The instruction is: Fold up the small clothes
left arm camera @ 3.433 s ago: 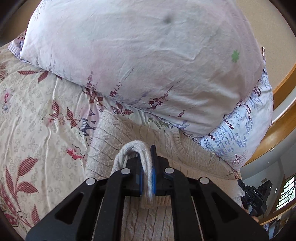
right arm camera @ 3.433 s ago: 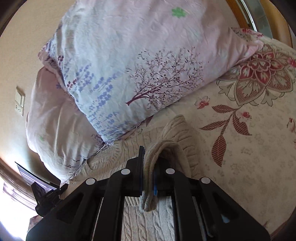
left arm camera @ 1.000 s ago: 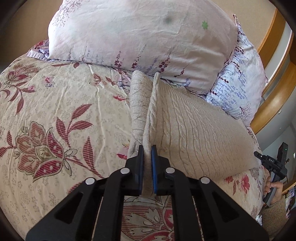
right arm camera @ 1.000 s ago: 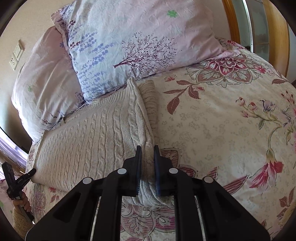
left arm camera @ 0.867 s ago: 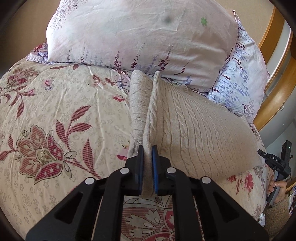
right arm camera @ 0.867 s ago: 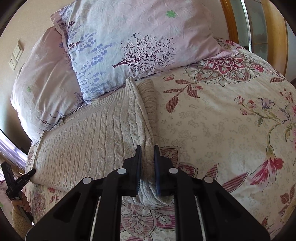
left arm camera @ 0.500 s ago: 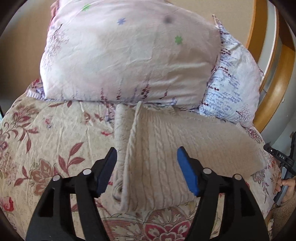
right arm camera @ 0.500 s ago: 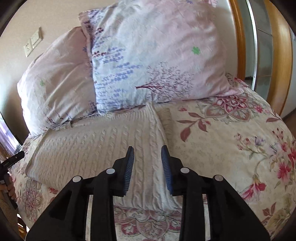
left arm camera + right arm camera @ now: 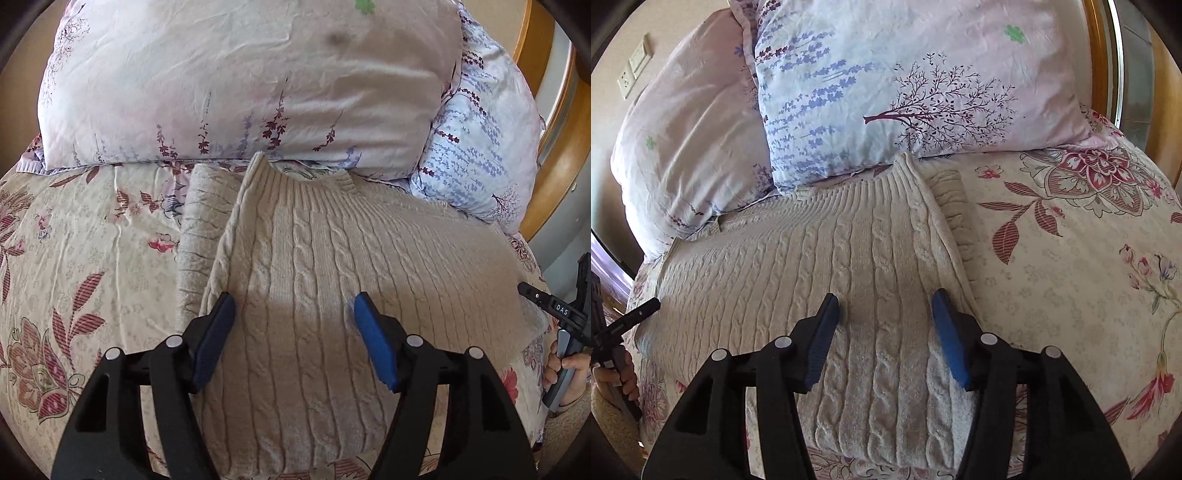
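The cream cable-knit sweater (image 9: 314, 258) lies folded on the bed (image 9: 92, 240). The left gripper (image 9: 293, 306) has its jaws narrowing, gripping nothing. The right gripper (image 9: 884, 301) has its jaws widening, empty above the knit.

Cream cable-knit sweater (image 9: 317, 280), folded, flat on floral bedspread (image 9: 92, 258), ribbed collar at far end just under pillows (image 9: 240, 81). Sleeve tucked along left edge (right side same). Near hem twd camera.
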A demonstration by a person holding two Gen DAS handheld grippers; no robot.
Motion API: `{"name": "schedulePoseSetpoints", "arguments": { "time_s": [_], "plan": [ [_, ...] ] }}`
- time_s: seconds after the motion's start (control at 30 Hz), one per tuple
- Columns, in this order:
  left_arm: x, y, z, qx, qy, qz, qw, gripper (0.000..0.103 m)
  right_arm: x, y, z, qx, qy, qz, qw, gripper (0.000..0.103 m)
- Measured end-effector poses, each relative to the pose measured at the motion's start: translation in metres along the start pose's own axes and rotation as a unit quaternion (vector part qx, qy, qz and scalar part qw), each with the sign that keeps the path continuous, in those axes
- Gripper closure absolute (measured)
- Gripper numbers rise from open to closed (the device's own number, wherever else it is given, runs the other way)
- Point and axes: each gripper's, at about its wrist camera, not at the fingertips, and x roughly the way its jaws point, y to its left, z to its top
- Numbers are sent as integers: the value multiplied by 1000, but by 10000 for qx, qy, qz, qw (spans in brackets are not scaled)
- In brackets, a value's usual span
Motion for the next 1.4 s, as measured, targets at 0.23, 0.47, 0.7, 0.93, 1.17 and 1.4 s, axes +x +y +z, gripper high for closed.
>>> {"name": "schedulePoseSetpoints", "arguments": {
  "time_s": [0.23,0.47,0.7,0.93,1.17,1.4],
  "plan": [
    [-12,2,1,35,-60,-181,9998,34,-1,1,2,54,-56,95,9999,44],
    [-44,46,14,-556,-517,-44,9971,24,-18,-30,-6,741,-598,1156,9887,32],
    [-8,71,21,-1149,156,-552,9917,25,-30,-45,-10,1082,-978,1873,9714,15],
    [6,77,26,-1557,202,-1146,9809,36,-29,-54,-11,1317,-994,2209,9612,13],
    [14,75,28,-1955,203,-1452,9697,44,-28,-65,-12,1588,-1006,2504,9497,12],
    [21,64,27,-2343,490,-1653,9568,78,-25,-69,-11,1715,-992,2662,9433,12]
  ]
}}
